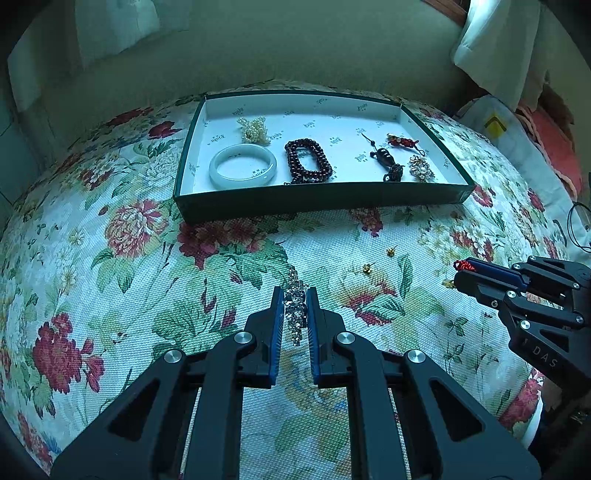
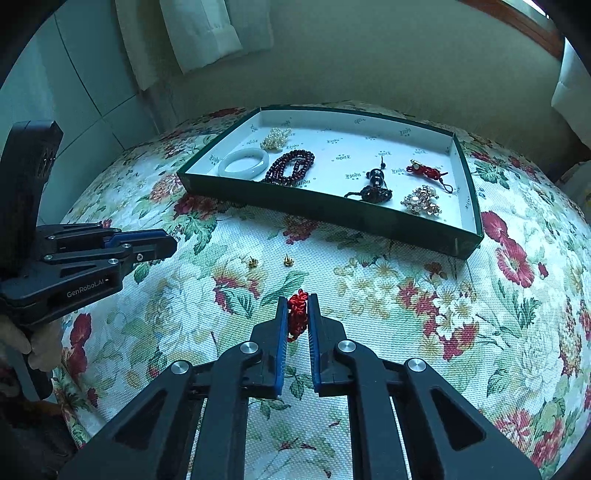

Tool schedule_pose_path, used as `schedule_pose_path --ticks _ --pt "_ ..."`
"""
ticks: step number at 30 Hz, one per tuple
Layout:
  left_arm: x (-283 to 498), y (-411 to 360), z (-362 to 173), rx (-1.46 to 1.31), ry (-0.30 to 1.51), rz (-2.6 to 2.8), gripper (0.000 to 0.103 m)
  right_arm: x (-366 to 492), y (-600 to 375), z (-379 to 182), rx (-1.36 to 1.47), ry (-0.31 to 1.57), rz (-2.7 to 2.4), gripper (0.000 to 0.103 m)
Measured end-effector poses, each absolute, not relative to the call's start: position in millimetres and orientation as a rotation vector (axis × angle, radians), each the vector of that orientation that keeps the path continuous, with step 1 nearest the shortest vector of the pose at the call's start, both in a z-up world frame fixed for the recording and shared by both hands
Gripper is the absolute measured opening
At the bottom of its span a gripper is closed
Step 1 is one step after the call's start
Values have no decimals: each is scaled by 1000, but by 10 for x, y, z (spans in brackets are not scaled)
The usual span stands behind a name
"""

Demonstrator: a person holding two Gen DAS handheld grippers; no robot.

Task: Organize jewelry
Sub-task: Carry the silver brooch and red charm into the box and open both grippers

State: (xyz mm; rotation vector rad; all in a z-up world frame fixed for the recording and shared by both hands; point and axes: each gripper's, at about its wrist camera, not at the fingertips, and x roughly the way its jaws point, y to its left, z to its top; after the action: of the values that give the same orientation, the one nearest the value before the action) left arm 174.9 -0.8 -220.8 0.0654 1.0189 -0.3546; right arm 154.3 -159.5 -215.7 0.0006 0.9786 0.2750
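A dark green tray (image 1: pixel 317 205) (image 2: pixel 332 212) with a white lining lies on the floral bedspread. In it are a pearl cluster (image 1: pixel 254 129), a pale jade bangle (image 1: pixel 242 168), dark red beads (image 1: pixel 307 161), a black pendant (image 1: pixel 386 158), a red knot charm (image 1: pixel 402 141) and a crystal brooch (image 1: pixel 419 167). My left gripper (image 1: pixel 295 295) is shut on a crystal bracelet (image 1: pixel 296 312). My right gripper (image 2: pixel 297 301) is shut on a red knotted cord charm (image 2: pixel 297 314). Two small gold earrings (image 2: pixel 253 262) (image 2: pixel 289 261) lie loose on the bedspread before the tray.
The floral bedspread (image 1: pixel 129 295) runs all round the tray. A pale wall and white curtains (image 2: pixel 207 33) stand behind. Pillows and bags (image 1: pixel 517 133) lie at the right. A hand (image 2: pixel 22 347) holds the left gripper's handle.
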Motion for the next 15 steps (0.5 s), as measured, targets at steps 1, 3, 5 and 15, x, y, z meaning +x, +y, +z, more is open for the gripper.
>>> schedule_pose_path --ticks 1,3,5,15 --pt "1748 -15 -2194 65 1016 -355 12 1545 -1608 -2136 3 973 274 10" --pt "1748 -25 -2157 66 1010 -357 12 1550 -1623 -2098 9 963 273 10" --pt "1751 -40 -2119 68 1004 -358 12 1556 -1639 -2062 15 953 272 10" --pt "1921 -202 -1918 81 958 -380 12 1802 -1748 -1848 46 896 270 10"
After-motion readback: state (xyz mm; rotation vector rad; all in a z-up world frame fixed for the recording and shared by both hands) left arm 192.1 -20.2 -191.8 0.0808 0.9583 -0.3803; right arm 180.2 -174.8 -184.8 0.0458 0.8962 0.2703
